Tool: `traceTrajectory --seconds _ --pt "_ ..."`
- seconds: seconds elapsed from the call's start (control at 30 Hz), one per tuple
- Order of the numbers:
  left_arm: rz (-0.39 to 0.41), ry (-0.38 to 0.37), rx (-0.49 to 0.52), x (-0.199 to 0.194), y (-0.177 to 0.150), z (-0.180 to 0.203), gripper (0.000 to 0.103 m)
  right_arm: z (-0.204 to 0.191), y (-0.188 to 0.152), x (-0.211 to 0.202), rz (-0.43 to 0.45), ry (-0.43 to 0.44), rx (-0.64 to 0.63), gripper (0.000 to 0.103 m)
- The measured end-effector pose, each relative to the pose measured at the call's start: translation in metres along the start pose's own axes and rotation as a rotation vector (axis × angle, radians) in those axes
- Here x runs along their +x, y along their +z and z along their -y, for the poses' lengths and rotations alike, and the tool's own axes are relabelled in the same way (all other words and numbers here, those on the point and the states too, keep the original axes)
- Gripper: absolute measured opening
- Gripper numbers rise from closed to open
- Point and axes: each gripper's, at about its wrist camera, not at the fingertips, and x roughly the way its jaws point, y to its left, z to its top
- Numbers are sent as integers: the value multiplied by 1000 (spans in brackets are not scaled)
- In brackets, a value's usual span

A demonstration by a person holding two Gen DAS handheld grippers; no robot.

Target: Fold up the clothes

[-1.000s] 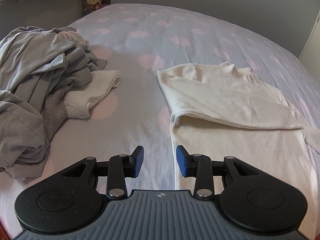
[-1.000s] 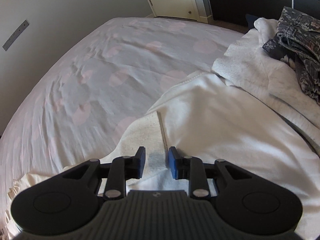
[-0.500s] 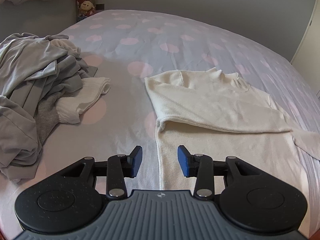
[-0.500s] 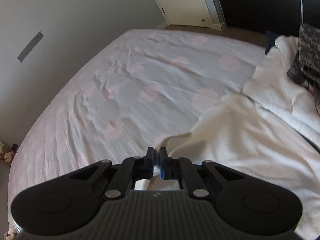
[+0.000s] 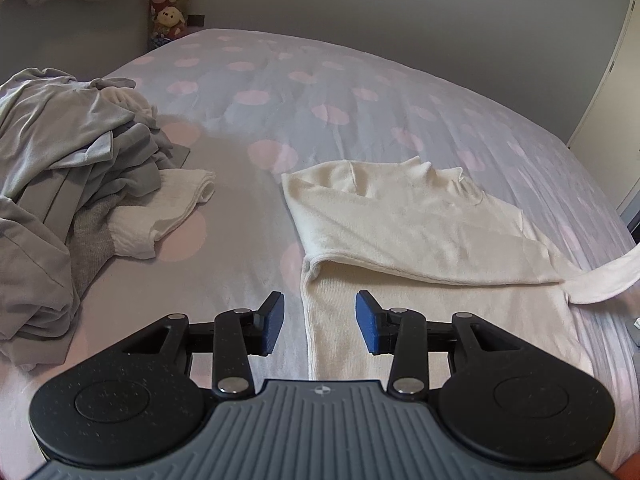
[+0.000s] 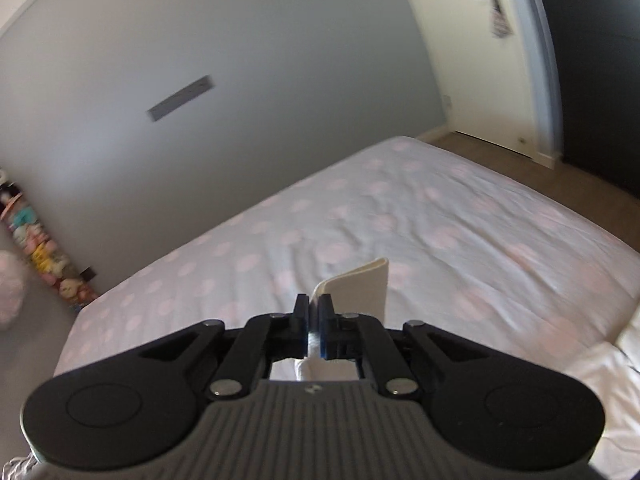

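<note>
A cream sweater lies flat on the spotted bed sheet, its left sleeve folded across the chest. My left gripper is open and empty, hovering over the sweater's left side edge. My right gripper is shut on the cuff of the sweater's right sleeve and holds it lifted above the bed. That lifted sleeve also shows at the right edge of the left wrist view.
A heap of grey clothes with a white garment lies on the bed's left side. Plush toys stand by the far wall. More white cloth lies at the right. A door stands beyond the bed.
My right gripper closed on the sleeve cuff and lifted it up off the bed, tilting upward. My left gripper drew back slightly, staying open.
</note>
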Motion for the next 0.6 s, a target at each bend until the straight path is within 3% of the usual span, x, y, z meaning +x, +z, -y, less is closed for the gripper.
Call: traceTrajectory --seconds 0.33,0.6 --pt "-5 -5 -13 13 6 -20 38 -189 -36 24 -55 263 -158 6" --pt "-13 -12 -56 23 2 -44 38 -284 -107 62 -171 400 -228 5"
